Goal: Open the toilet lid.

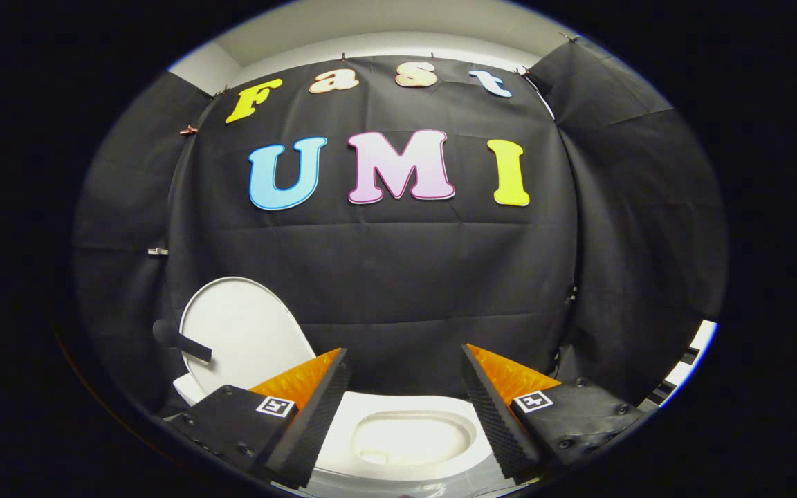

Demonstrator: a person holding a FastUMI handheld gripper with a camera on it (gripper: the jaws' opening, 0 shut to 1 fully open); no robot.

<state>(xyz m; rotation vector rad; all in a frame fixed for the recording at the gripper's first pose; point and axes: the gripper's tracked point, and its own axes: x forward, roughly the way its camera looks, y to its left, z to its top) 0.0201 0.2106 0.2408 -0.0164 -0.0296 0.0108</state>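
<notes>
Gripper view has our gripper at the bottom centre, fingers spread wide and holding nothing. Between them, just beyond, we see the toilet bowl uncovered. At lower left the toilet lid stands raised, a dark handle crossing it. We judge it could drop shut if bumped.
</notes>
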